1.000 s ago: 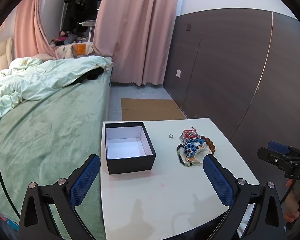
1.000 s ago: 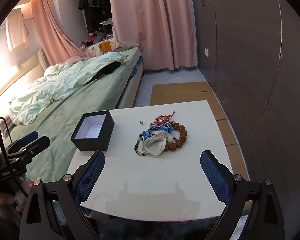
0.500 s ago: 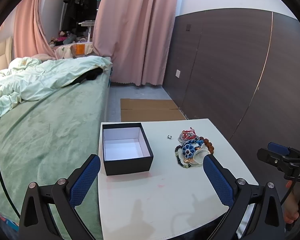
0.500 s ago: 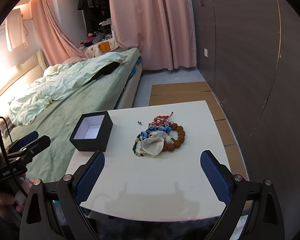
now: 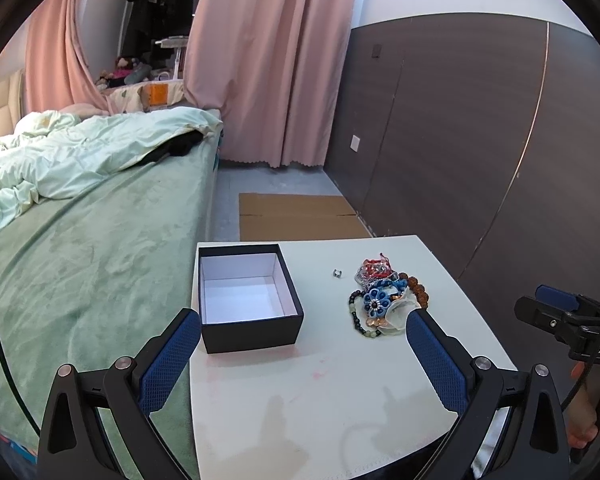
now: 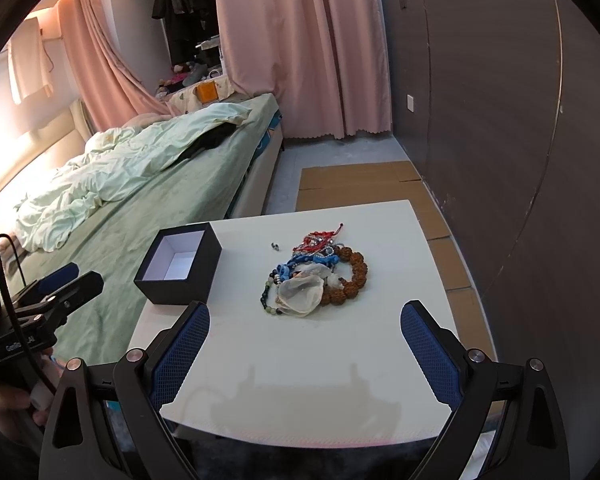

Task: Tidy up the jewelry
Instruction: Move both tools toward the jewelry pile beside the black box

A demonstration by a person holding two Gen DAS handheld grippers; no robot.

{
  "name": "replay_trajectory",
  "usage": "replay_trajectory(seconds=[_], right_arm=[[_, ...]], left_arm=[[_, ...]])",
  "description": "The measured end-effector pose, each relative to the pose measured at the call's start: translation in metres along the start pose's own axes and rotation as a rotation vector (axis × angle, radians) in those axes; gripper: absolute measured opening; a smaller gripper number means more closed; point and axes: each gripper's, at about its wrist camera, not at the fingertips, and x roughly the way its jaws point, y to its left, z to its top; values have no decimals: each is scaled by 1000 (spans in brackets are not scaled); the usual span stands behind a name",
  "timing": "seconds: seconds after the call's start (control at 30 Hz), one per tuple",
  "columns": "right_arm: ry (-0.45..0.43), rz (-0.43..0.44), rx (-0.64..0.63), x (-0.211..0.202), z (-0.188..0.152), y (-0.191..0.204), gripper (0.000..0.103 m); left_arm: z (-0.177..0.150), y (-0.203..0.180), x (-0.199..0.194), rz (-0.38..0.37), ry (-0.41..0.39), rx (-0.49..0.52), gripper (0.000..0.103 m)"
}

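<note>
A heap of jewelry (image 5: 384,300) (image 6: 316,272) lies on the white table (image 5: 320,392) (image 6: 300,360): a brown bead bracelet (image 6: 352,276), red and blue cords, a blue flower piece (image 5: 376,302) and a clear pouch (image 6: 302,294). A small silver ring (image 5: 337,273) (image 6: 275,245) lies apart from the heap, toward the box. Left of it stands an open black box (image 5: 246,300) (image 6: 178,266) with a white, empty inside. My left gripper (image 5: 304,352) is open above the table's near part. My right gripper (image 6: 304,348) is open too, short of the heap.
A green bed (image 5: 80,248) with a rumpled pale duvet runs along the table's left side. A dark panelled wall (image 5: 480,140) stands to the right. Flattened cardboard (image 5: 296,216) lies on the floor beyond the table, before pink curtains (image 5: 268,60).
Both views have shifted slightly, with the table and box drifting a little in frame. Both grippers stay open and nothing on the table has moved.
</note>
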Motion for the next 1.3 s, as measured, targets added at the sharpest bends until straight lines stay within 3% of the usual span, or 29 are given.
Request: replay_trajectory(seconds=[0.5, 0.87, 1.07, 1.3], right_arm=[[32, -21, 69, 12, 8, -15, 97], [63, -18, 343, 35, 14, -75, 97], [82, 45, 443, 51, 16, -93, 89], [130, 138, 544, 76, 14, -106, 81]], left_arm=[[9, -6, 19, -28, 10, -5, 101], [11, -27, 55, -78, 55, 12, 80], [7, -43, 83, -118, 104, 26, 68], [4, -61, 115, -141, 156, 39, 63]])
